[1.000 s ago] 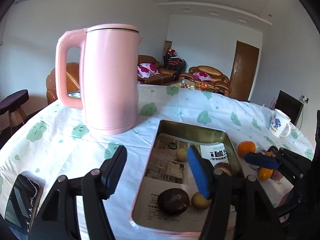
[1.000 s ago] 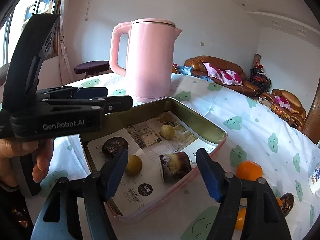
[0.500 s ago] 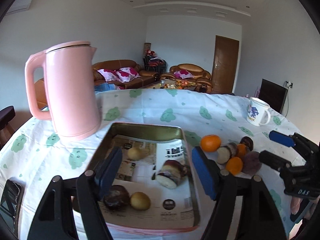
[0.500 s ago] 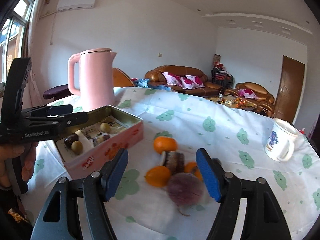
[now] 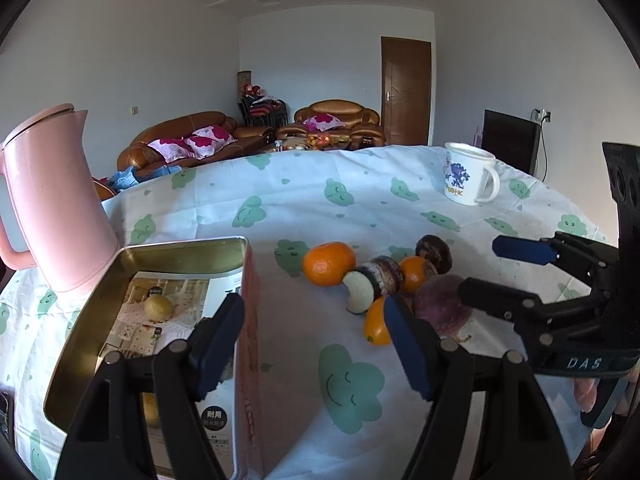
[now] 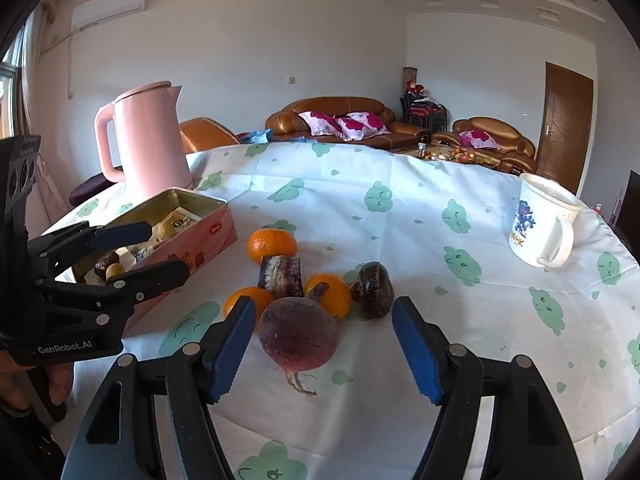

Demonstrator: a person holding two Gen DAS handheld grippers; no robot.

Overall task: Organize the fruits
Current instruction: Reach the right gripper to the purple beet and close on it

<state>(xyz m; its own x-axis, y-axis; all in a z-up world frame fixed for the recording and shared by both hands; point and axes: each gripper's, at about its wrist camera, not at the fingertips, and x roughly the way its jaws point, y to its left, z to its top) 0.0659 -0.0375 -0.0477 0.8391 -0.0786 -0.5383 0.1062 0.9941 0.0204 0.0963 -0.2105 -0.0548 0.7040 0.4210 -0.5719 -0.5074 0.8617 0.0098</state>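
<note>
Tin (image 6: 208,232) at 9 o'clock of fruit cluster (image 6: 280,276) on table (image 6: 400,240); kettle (image 6: 148,140) behind tin at 11 o'clock; mug (image 6: 540,224) at 2 o'clock, well apart.

Over a cloud-print tablecloth (image 5: 360,196), the wide-open left gripper (image 5: 316,336) straddles the pink tin's (image 5: 250,320) wall, while the right gripper (image 5: 476,272) (also open) reaches toward a cluster of oranges (image 5: 329,263) and darker fruit (image 5: 440,310).
</note>
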